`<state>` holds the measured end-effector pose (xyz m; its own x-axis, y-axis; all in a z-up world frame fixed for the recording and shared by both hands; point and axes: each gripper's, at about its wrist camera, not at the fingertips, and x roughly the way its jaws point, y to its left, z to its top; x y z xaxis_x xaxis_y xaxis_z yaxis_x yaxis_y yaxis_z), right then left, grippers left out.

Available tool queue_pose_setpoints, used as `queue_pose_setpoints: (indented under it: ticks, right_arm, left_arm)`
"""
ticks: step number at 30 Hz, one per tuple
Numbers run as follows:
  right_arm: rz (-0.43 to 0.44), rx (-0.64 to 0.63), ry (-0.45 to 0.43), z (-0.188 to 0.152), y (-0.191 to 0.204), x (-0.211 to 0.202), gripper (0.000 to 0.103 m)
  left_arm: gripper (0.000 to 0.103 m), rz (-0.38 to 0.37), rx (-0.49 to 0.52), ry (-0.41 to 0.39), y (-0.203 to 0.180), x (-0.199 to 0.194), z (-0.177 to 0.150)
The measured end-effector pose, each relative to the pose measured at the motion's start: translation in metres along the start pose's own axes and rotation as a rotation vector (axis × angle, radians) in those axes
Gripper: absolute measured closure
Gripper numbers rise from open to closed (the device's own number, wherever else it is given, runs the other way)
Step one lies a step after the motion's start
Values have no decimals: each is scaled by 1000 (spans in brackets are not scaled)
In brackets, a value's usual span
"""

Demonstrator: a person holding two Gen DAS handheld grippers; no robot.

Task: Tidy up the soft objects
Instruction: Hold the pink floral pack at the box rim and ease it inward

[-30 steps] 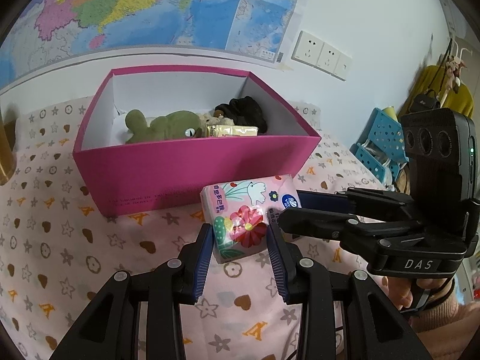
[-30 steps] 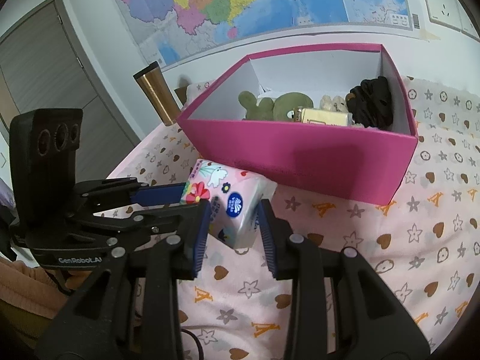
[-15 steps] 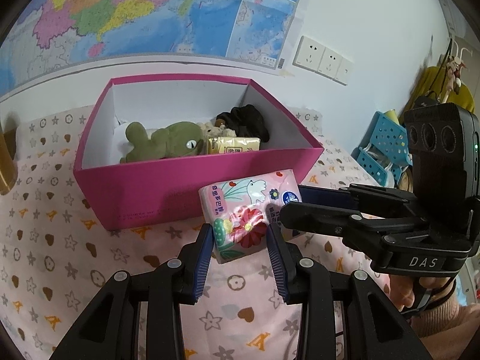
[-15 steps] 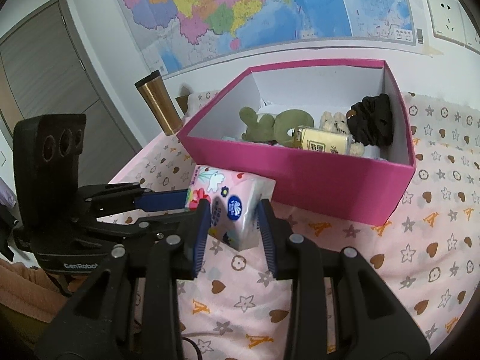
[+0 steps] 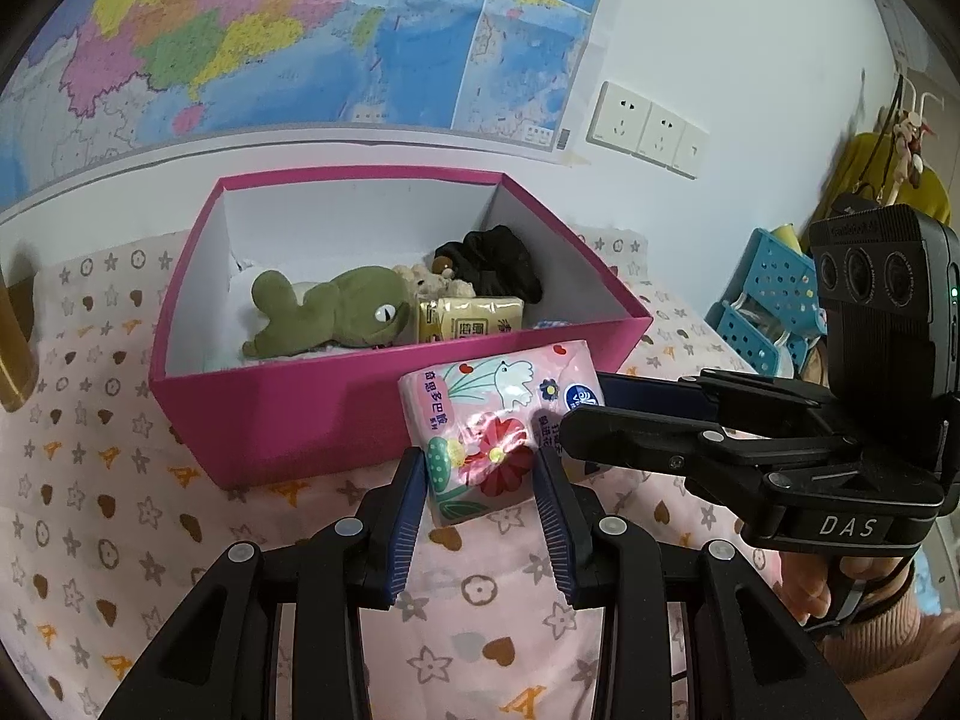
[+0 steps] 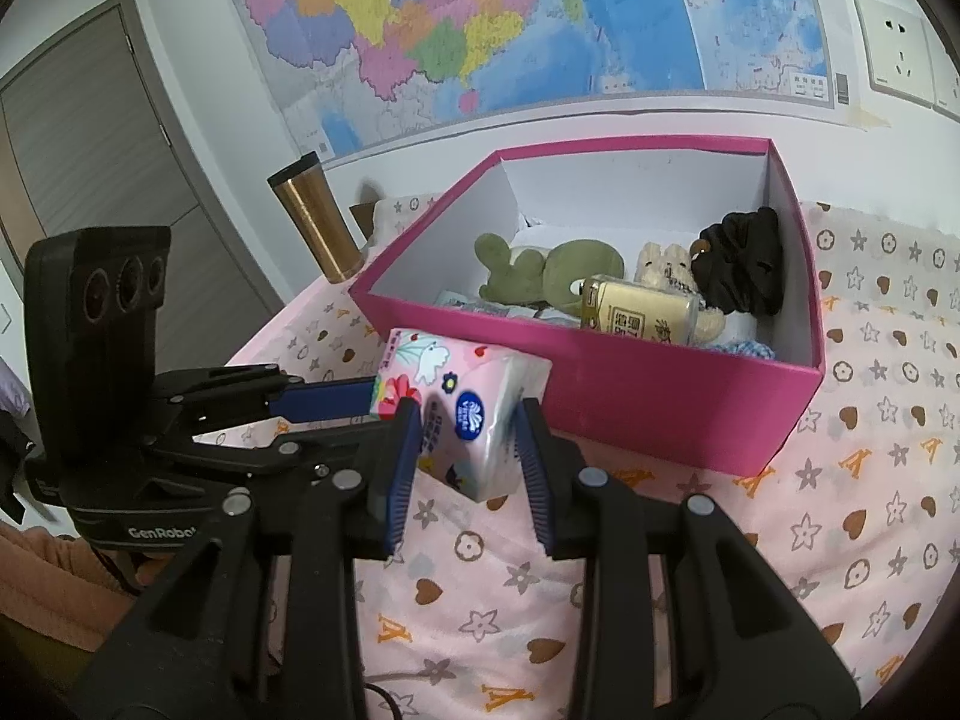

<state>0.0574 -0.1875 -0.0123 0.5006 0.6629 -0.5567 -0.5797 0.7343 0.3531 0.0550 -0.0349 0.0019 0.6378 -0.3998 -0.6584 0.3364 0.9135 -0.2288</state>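
While both tongs clamp the same flowery pink tissue pack, it hangs just in front of the pink box, up off the patterned pink cloth. Left tongs pinch the pack's near end, blue pads pressed on either side; right tongs squeeze its other end, narrowly parted with the pack wedged between the pads. From the left view the right tongs reach in from the side, a hand underneath them. Inside the box lie a green plush frog, a small beige plush, a black scrunchie and a yellow tissue pack. Off to the side stands a bronze tumbler, near the box's far corner, under the wall map.
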Motion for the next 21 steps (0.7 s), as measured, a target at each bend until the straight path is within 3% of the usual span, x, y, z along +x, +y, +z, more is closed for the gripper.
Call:
queue_pose_setpoints:
  ticks: [21]
  right_arm:
    - [5,-12,-23,15,-3,-1,67]
  left_arm:
    - [67,5,1,-22,3,1,10]
